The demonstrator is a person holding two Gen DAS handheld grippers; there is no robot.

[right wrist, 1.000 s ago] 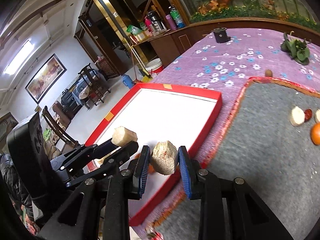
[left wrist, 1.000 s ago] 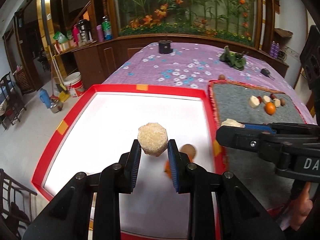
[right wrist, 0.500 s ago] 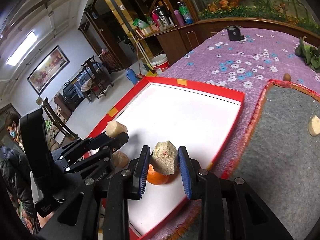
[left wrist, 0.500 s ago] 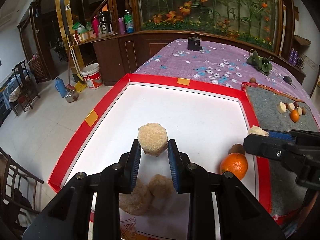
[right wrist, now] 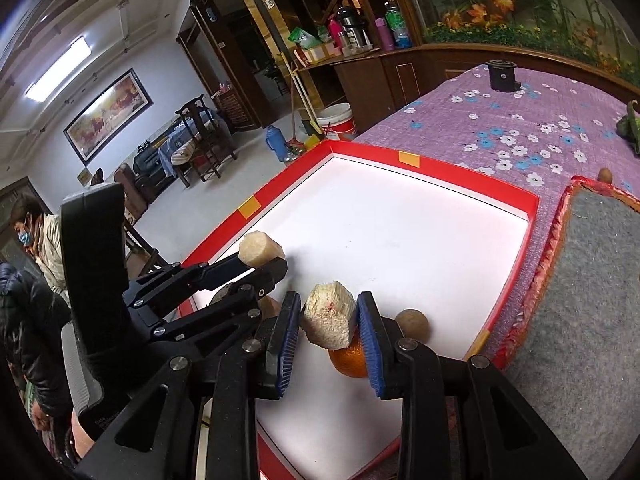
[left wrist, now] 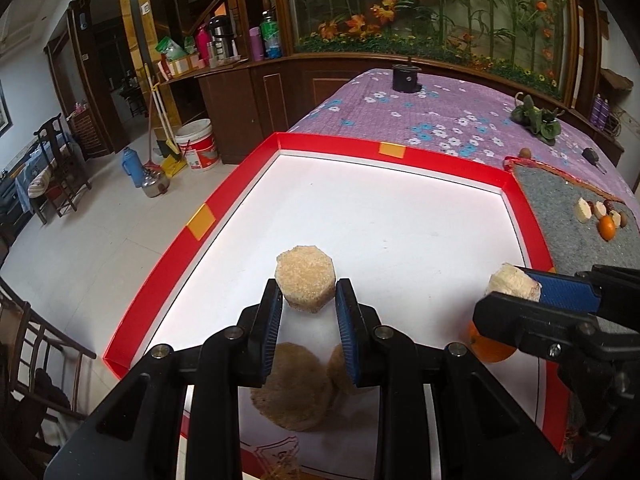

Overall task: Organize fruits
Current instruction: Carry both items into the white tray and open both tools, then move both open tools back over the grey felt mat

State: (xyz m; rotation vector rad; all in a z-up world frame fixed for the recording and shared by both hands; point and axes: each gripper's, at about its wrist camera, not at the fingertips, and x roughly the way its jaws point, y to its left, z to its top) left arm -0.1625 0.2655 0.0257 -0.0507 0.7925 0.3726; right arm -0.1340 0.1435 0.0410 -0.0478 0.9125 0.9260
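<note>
fruits here are pale cut chunks — a tan, many-sided fibrous chunk sits pinched between the blue-ribbed pads of the left gripper, jaws narrowly set and pressing its sides, held above the white floor of the red-rimmed shallow tray. a cream wedge-shaped chunk with a small red fleck sits between the pads of the right gripper; its jaws have just been opening a little, though the pads look to touch the chunk on both sides.

both grippers point forward and downward over the tray's near part, the right one just beside the left, reaching in from the side of the grey felt mat.

below the left gripper two more tan rounds lie on the tray floor. an orange and a small brown round fruit rest on the tray under and just beyond the right gripper. further pale pieces and a second small orange lie on the mat.
</note>
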